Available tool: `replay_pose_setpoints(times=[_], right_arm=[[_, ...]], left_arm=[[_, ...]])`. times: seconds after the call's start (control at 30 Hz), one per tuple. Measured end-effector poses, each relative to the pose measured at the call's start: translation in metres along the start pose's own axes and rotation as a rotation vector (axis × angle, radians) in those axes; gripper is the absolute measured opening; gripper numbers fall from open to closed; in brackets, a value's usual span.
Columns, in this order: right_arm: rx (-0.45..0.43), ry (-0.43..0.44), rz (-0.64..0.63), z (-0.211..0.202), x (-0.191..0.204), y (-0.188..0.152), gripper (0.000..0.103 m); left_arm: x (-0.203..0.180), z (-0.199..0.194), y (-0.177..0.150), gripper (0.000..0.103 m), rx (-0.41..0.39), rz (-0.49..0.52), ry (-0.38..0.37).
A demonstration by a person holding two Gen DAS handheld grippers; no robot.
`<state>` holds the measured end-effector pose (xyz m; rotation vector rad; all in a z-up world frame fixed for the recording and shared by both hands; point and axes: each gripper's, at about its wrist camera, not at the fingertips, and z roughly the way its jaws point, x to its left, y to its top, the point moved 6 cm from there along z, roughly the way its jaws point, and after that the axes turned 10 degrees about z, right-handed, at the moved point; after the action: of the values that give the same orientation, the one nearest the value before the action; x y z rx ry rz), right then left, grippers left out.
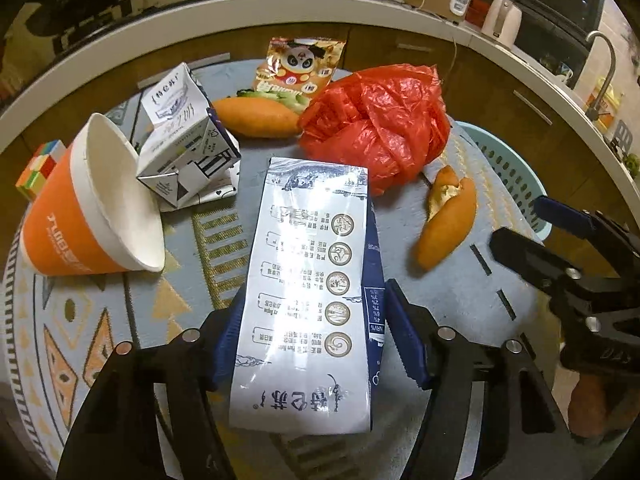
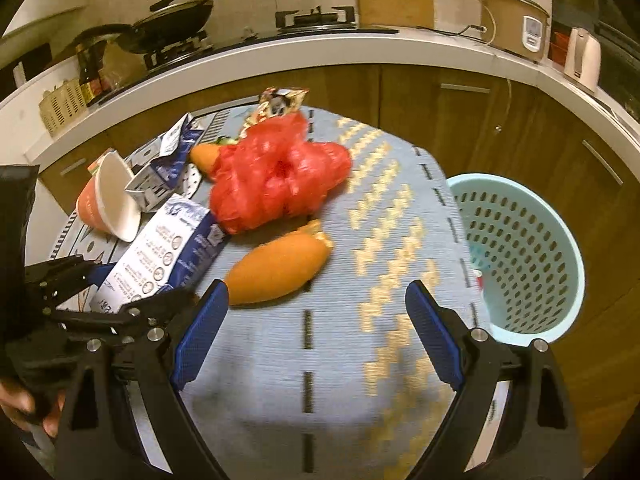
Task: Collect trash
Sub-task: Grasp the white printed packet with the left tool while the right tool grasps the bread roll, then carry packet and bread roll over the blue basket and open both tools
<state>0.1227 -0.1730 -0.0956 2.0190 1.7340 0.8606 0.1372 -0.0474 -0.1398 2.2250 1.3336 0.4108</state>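
Orange paper cup (image 1: 92,204) on its side far left, then white-and-blue milk carton (image 1: 308,300) clamped in the left hand-held gripper (image 1: 310,344), presumably bound for the teal basket (image 2: 520,256) at right, beside the empty, wide-open right hand-held gripper (image 2: 316,320).

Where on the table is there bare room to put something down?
The widest bare patch of tablecloth lies between the bread roll and the basket, under the open right hand-held gripper. The far left is crowded: paper cup, crushed carton, red bag.
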Motion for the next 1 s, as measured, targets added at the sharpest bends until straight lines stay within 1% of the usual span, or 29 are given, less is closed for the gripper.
replay_pose_setpoints(times=[0.07, 0.13, 0.2, 0.3, 0.37, 0.5, 0.6, 0.67, 0.73, 0.77, 0.83, 0.9, 0.97, 1.0], right_arm=[[0.019, 0.004, 0.009, 0.006, 0.005, -0.001, 0.085], [0.048, 0.026, 0.028, 0.014, 0.011, -0.003, 0.085], [0.067, 0.04, 0.047, 0.022, 0.015, -0.004, 0.085], [0.089, 0.043, 0.087, 0.035, 0.015, -0.003, 0.085], [0.102, 0.046, 0.124, 0.044, 0.014, -0.001, 0.085], [0.104, 0.051, 0.142, 0.047, 0.018, 0.004, 0.085], [0.1, 0.047, 0.151, 0.047, 0.018, 0.005, 0.082], [0.095, 0.039, 0.154, 0.046, 0.016, 0.006, 0.072], [0.092, 0.015, 0.143, 0.047, 0.014, 0.007, 0.052], [0.092, 0.009, 0.135, 0.047, 0.014, 0.007, 0.047], [0.09, -0.004, 0.127, 0.047, 0.011, 0.007, 0.027], [0.091, 0.019, 0.134, 0.043, 0.007, 0.007, 0.019], [0.08, 0.031, 0.135, 0.036, 0.003, 0.006, 0.016], [0.057, 0.023, 0.122, 0.029, 0.001, 0.007, 0.015]], left_arm=[[0.004, -0.003, -0.005, 0.062, -0.013, -0.021, 0.0], [0.012, -0.01, -0.011, 0.062, -0.032, -0.064, -0.001], [0.02, -0.018, -0.019, 0.062, -0.065, -0.1, -0.015], [0.029, -0.023, -0.025, 0.062, -0.081, -0.131, -0.011], [0.031, -0.023, -0.026, 0.062, -0.085, -0.141, -0.017], [0.032, -0.025, -0.026, 0.06, -0.097, -0.151, -0.018], [0.032, -0.025, -0.025, 0.06, -0.104, -0.151, -0.017], [0.03, -0.024, -0.025, 0.06, -0.108, -0.153, -0.02], [0.029, -0.025, -0.025, 0.059, -0.111, -0.156, -0.024], [0.027, -0.025, -0.025, 0.059, -0.114, -0.156, -0.026], [0.026, -0.026, -0.024, 0.059, -0.119, -0.152, -0.028], [0.022, -0.029, -0.022, 0.059, -0.124, -0.145, -0.029], [0.018, -0.032, -0.019, 0.059, -0.136, -0.139, -0.037], [0.014, -0.035, -0.017, 0.059, -0.145, -0.133, -0.043]])
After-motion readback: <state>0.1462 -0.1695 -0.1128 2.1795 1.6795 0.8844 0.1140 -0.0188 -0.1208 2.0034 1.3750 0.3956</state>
